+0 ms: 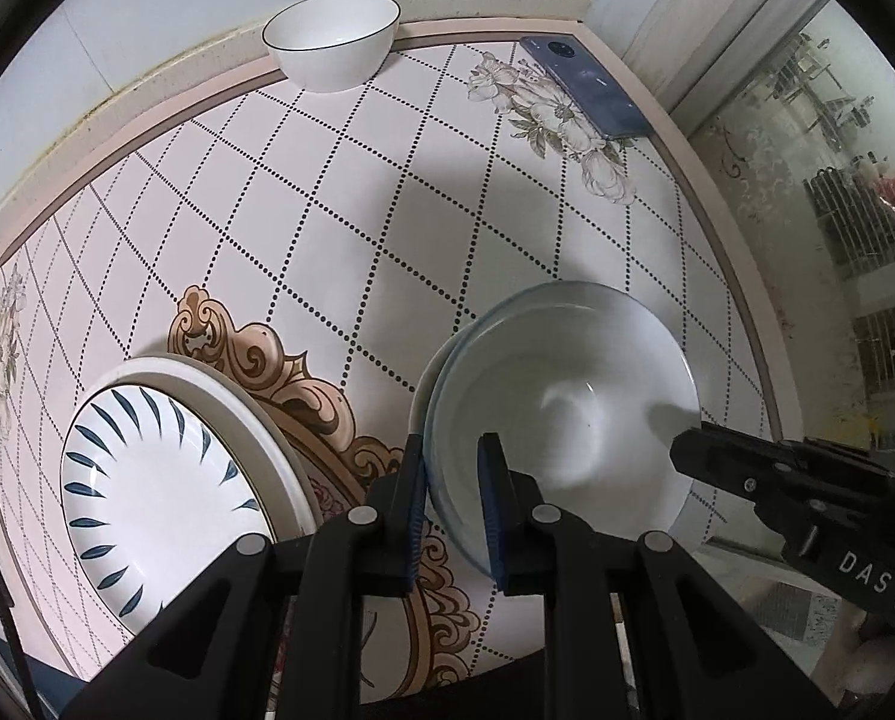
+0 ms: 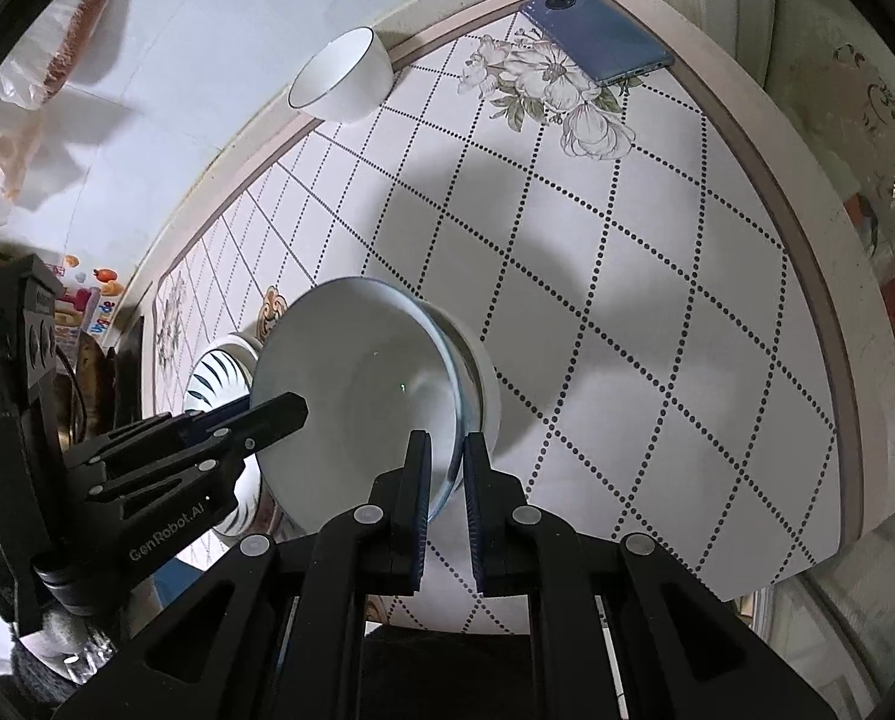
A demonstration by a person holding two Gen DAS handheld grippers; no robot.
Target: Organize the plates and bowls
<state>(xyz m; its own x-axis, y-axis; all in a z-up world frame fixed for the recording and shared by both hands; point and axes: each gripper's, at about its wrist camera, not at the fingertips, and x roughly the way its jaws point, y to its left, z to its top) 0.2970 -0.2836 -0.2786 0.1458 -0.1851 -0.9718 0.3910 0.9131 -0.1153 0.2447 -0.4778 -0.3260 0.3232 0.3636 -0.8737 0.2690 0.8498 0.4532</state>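
Observation:
A clear glass bowl [image 1: 567,396] sits nested on a white bowl [image 1: 418,402] over the tiled table. My left gripper [image 1: 453,480] is shut on the glass bowl's near-left rim. My right gripper [image 2: 447,480] is shut on the opposite rim of the same glass bowl [image 2: 357,402]; the white bowl [image 2: 486,396] shows beneath it. The right gripper's body shows in the left wrist view [image 1: 807,492], the left gripper's in the right wrist view [image 2: 225,438]. A blue-leaf patterned plate [image 1: 153,492] lies on a larger white plate [image 1: 279,450] at the left. A white black-rimmed bowl [image 1: 333,39] stands at the back.
A blue phone [image 1: 585,87] lies at the table's far right corner, also in the right wrist view [image 2: 597,39]. The table edge [image 1: 741,276] curves down the right side. The wall runs behind the back bowl [image 2: 342,81].

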